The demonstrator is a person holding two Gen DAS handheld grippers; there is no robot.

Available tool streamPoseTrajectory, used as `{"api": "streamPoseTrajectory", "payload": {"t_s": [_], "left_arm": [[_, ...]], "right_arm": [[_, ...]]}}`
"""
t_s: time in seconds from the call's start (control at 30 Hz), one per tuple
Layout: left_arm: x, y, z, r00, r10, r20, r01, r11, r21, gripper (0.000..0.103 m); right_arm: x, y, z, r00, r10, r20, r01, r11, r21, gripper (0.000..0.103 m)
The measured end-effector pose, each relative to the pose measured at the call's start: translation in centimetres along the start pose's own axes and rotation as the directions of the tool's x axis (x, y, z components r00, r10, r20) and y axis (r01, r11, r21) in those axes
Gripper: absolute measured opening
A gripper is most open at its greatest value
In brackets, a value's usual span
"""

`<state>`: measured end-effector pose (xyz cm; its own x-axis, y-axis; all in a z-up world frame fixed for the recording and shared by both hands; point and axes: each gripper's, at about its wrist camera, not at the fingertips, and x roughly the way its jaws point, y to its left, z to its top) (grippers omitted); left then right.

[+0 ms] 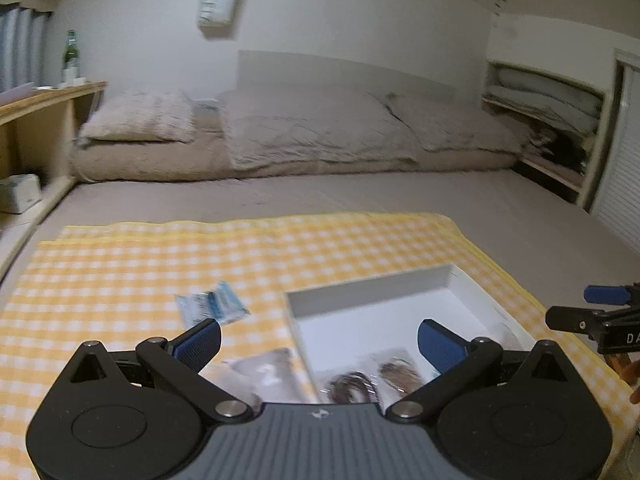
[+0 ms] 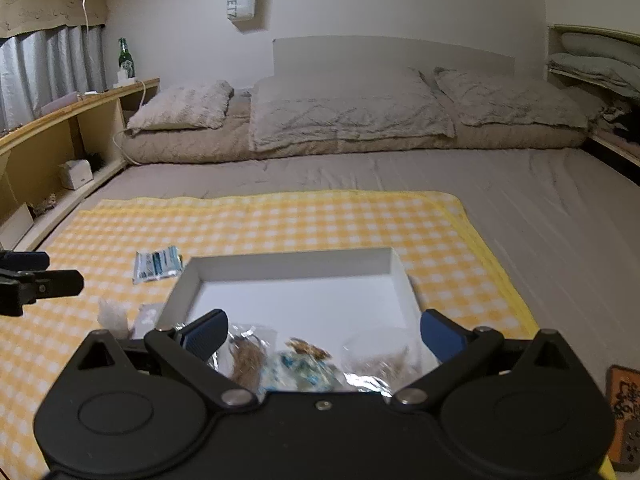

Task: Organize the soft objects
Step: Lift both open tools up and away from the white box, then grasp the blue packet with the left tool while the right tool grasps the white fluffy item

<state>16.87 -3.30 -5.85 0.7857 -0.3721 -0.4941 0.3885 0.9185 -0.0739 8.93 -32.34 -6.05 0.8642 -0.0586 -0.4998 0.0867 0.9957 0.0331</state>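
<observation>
A shallow white box [image 1: 460, 276] [image 2: 394, 268] sits on a yellow checked cloth [image 1: 160, 256] [image 2: 280, 220] on the bed. Several soft clear packets with brown contents lie at its near end [image 1: 360, 380] [image 2: 304, 364]. A blue and white packet [image 1: 212, 304] [image 2: 157, 264] lies on the cloth left of the box. Another clear packet [image 1: 264, 372] [image 2: 114, 316] lies just outside the box's left wall. My left gripper [image 1: 318, 340] is open and empty above the box's left wall. My right gripper [image 2: 322, 332] is open and empty over the packets in the box.
Grey pillows and a folded duvet [image 2: 344, 112] lie at the head of the bed. A wooden shelf [image 2: 72, 120] with a green bottle [image 2: 125, 54] runs along the left. A shelf with bedding [image 1: 548, 112] is at the right. A brown patterned object [image 2: 624, 408] lies at the near right.
</observation>
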Motion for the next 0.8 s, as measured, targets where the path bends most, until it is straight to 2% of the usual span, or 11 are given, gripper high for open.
{"api": "streamPoseTrajectory", "payload": {"t_s": [0.2, 0.47, 0.63, 0.8], "left_arm": [[-1.4, 3.4, 0.5, 0.996, 0.084, 0.041, -0.083, 0.996, -0.034, 0.103], [-1.7, 7.0, 0.5, 0.980, 0.194, 0.038, -0.191, 0.979, -0.073, 0.103], [-1.4, 8.6, 0.0, 0.981, 0.191, 0.032, -0.188, 0.980, -0.065, 0.103], [-1.1, 9.8, -0.7, 0.981, 0.192, 0.018, -0.191, 0.981, -0.048, 0.103]], "right_arm": [[1.2, 3.2, 1.6, 0.998, 0.052, 0.022, -0.051, 0.998, -0.040, 0.103], [3.1, 8.6, 3.6, 0.988, 0.150, 0.035, -0.145, 0.983, -0.108, 0.103], [4.5, 11.6, 4.7, 0.977, 0.212, 0.025, -0.206, 0.967, -0.148, 0.103], [6.6, 14.1, 5.8, 0.971, 0.237, 0.005, -0.234, 0.960, -0.157, 0.103]]}}
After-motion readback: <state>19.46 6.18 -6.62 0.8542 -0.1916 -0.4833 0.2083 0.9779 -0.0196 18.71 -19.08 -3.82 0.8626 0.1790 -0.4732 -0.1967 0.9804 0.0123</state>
